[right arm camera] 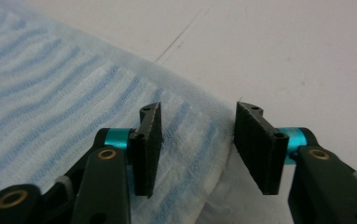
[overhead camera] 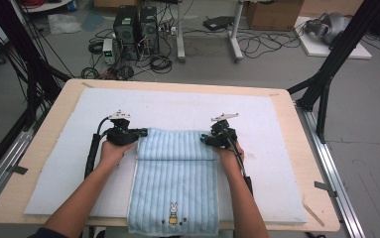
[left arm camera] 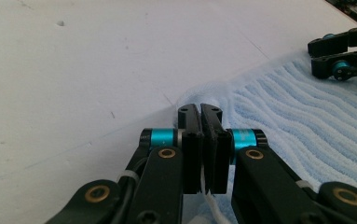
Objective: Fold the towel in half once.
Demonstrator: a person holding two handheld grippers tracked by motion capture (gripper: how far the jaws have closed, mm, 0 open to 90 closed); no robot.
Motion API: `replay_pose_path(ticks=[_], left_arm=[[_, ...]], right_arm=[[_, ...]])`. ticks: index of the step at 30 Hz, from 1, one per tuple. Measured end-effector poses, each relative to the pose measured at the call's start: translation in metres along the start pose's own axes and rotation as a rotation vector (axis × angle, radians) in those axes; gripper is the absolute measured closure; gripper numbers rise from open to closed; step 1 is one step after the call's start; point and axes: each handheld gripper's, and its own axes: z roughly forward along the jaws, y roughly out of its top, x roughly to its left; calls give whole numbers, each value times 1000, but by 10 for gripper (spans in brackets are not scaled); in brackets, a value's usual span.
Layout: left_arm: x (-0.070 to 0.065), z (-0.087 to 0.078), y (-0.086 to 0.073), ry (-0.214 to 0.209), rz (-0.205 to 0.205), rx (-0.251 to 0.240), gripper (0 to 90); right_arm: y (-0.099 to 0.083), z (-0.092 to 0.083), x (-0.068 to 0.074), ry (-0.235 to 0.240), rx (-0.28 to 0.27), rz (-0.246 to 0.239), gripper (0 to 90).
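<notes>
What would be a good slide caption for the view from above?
Two hand-held grippers, left gripper and right gripper, work the folded far edge of a blue striped towel on a padded table.

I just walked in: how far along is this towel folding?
One fold looks done: the far part of the blue towel lies doubled back. The left gripper is shut on its corner; the right gripper is open astride the other edge. The rabbit end hanging over the table is unfolded.
</notes>
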Motion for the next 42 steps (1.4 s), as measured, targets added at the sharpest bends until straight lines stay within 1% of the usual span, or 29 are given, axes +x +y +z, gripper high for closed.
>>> replay_pose_path(ticks=[1,2,4,5,6,8,10,12,15,18,20,21,22,23,24,25,28,29,30,32,33,34,35,37,38,40,42], left_arm=[[0,0,0,0,-3,-3,865],[0,0,0,-3,-6,-3,865],[0,-1,0,-2,-7,-5,865],[0,-2,1,-5,-7,-8,865],[-1,-3,1,-6,-6,-12,865],[-2,-7,3,-5,0,-24,865],[-3,-12,5,-16,0,-39,865],[-5,-17,7,-25,4,-54,864],[-7,-23,7,-44,12,-61,864],[-11,-29,6,-58,26,-54,864],[-15,-34,3,-71,25,-74,863],[-16,-37,2,-81,25,-75,864],[-17,-40,1,-87,30,-74,863],[-19,-42,0,-95,29,-81,863],[-20,-46,-2,-101,29,-80,863],[-20,-49,-4,-108,32,-81,863],[-21,-57,-12,-134,27,-79,862],[-22,-60,-15,-143,24,-78,861],[-22,-62,-18,-150,20,-79,861],[-23,-67,-23,-159,26,-70,861],[-23,-69,-26,-171,20,-70,861],[-23,-71,-29,-181,12,-69,860],[-24,-72,-32,-192,5,-63,860],[-27,-74,-39,-201,8,-44,858],[-29,-74,-42,-202,11,-31,856],[-32,-75,-47,-216,14,-9,851],[-34,-77,-52,-230,16,6,850]], right_arm=[[0,0,1,-6,6,-9,555],[1,-1,2,0,5,-36,630],[2,-1,6,29,14,-59,776],[2,-1,7,46,15,-74,822],[2,-1,8,50,16,-87,831],[2,-3,8,44,12,-95,834],[2,-8,8,50,-13,-89,834],[3,-15,7,66,-47,-70,834],[4,-28,8,88,-87,-66,834],[0,-40,12,109,-116,-77,833],[-4,-48,16,126,-130,-87,832],[-4,-52,19,136,-126,-83,832],[-5,-56,21,144,-134,-87,832],[-6,-61,23,152,-156,-96,832],[-7,-66,25,162,-170,-95,832],[-8,-70,27,172,-176,-97,832],[-14,-78,31,188,-183,-119,832],[-19,-81,33,181,-183,-143,832],[-23,-83,34,187,-190,-144,832],[-30,-88,35,211,-205,-142,832],[-34,-91,36,217,-210,-137,833],[-38,-93,37,228,-207,-135,833],[-41,-95,38,236,-205,-147,833],[-48,-99,41,253,-193,-153,832],[-52,-100,42,252,-185,-161,832],[-60,-102,44,236,-174,-195,832],[-67,-102,44,246,-162,-192,832]])
